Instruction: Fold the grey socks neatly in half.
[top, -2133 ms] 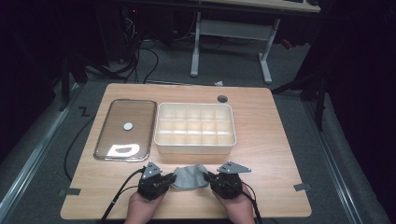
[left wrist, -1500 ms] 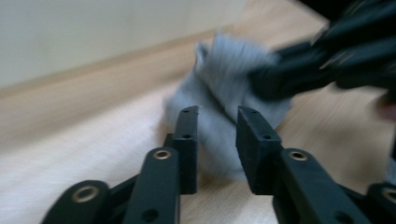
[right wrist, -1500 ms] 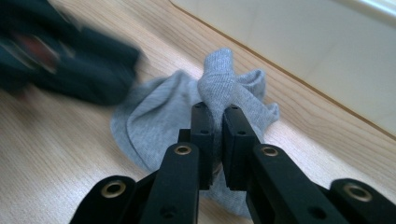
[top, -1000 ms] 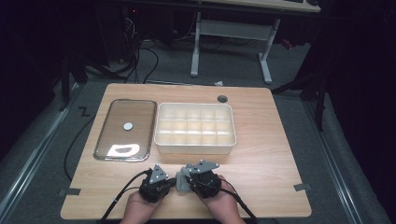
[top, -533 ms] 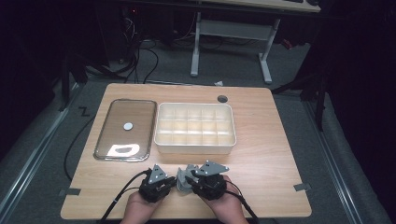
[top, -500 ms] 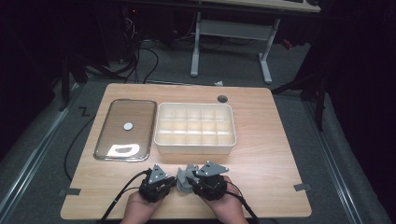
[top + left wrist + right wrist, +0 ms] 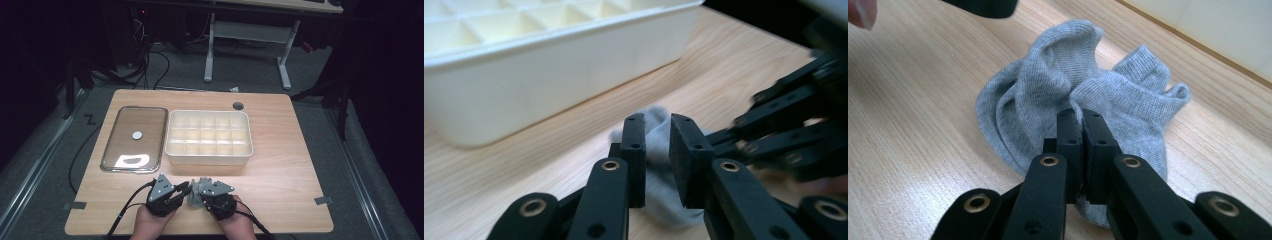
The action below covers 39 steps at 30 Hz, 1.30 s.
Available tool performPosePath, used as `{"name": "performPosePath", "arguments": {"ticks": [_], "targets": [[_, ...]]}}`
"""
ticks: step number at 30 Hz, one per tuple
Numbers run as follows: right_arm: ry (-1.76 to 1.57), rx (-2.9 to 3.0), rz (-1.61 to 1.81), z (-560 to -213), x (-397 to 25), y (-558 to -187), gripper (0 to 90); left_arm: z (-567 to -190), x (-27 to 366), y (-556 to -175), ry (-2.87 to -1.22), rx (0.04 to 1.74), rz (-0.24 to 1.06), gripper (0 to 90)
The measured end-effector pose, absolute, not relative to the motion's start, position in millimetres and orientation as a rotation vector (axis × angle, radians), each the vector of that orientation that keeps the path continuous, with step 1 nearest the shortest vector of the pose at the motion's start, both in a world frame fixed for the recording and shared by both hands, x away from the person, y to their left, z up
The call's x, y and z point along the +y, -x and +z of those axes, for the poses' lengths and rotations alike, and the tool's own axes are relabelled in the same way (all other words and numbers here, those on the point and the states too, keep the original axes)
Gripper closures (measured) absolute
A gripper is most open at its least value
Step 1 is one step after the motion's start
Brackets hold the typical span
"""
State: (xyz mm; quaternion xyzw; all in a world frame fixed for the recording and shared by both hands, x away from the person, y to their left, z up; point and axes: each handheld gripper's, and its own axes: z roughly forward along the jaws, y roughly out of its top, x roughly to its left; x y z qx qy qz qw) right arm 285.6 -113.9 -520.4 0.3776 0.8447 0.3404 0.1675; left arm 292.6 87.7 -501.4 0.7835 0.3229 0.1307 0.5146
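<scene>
Right gripper (image 7: 1082,117): fingers (image 7: 1096,135) pressed together with next to no gap, pinching a fold of the grey sock (image 7: 1058,85). In the high view this gripper (image 7: 204,189) sits at the near edge of the bench (image 7: 290,165), held in the person's right hand (image 7: 235,225).

Left gripper (image 7: 656,122): fingers (image 7: 686,150) parted by a narrow gap, with the grey sock (image 7: 656,175) showing between and below them; whether the pads press the cloth cannot be told. In the high view it (image 7: 186,190) lies just beside the right gripper, in the left hand (image 7: 150,226), its cable (image 7: 122,215) trailing off toward the near edge.

Grey sock (image 7: 196,192): bunched in a crumpled heap on the bench, directly between the two sets of fingers, part of it rising in a loose fold just beyond the right fingertips.

White compartment tray (image 7: 209,157): beyond both sets of fingers, near the sock but apart from it; divided into small cells. Its near wall (image 7: 524,85) stands past the left fingers.

Clear lid (image 7: 134,135): flat on the bench, beyond the left fingers and beside the tray, bearing a small round white mark (image 7: 137,134).

Dark round hole (image 7: 238,106): in the bench top beyond the tray, farthest from the fingers.
</scene>
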Motion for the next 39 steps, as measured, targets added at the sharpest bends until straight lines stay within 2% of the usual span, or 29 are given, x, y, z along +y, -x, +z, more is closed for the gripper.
{"name": "performPosePath", "arguments": {"ticks": [6, 8, 9, 10, 11, 15, 24, 28, 39], "targets": [[-1.055, 2.403, 0.976, -522.2, -110.4, -281.3, 88.6, -509.1, 74.5, -299.3, -1.931, 0.768, 0.315, 72.4], [-1.047, 2.400, 0.976, -522.6, -109.7, -280.1, 88.6, -511.4, 74.2, -300.2, -1.964, 0.776, 0.323, 75.8], [-1.051, 2.402, 0.987, -522.9, -110.6, -280.8, 88.6, -513.2, 74.9, -299.4, -1.996, 0.789, 0.335, 80.9], [-1.051, 2.402, 0.987, -522.9, -110.6, -280.8, 88.6, -514.5, 76.6, -297.7, -2.020, 0.800, 0.342, 80.9], [-1.058, 2.407, 0.997, -523.1, -112.2, -281.3, 88.6, -516.5, 78.3, -295.1, -2.039, 0.805, 0.341, 87.4], [-1.057, 2.402, 1.003, -523.5, -111.9, -281.2, 88.6, -527.9, 80.3, -290.4, -2.109, 0.805, 0.344, 88.1], [-1.099, 2.383, 1.093, -509.6, -115.0, -283.5, 88.5, -532.0, 76.4, -287.5, -2.106, 0.787, 0.390, 89.2], [-1.112, 2.356, 1.170, -497.8, -113.6, -286.8, 88.5, -532.6, 76.3, -287.8, -2.102, 0.784, 0.387, 89.4], [-1.179, 2.353, 1.342, -492.0, -105.5, -296.4, 88.5, -532.6, 79.6, -290.5, -2.087, 0.794, 0.344, 89.2]]}}
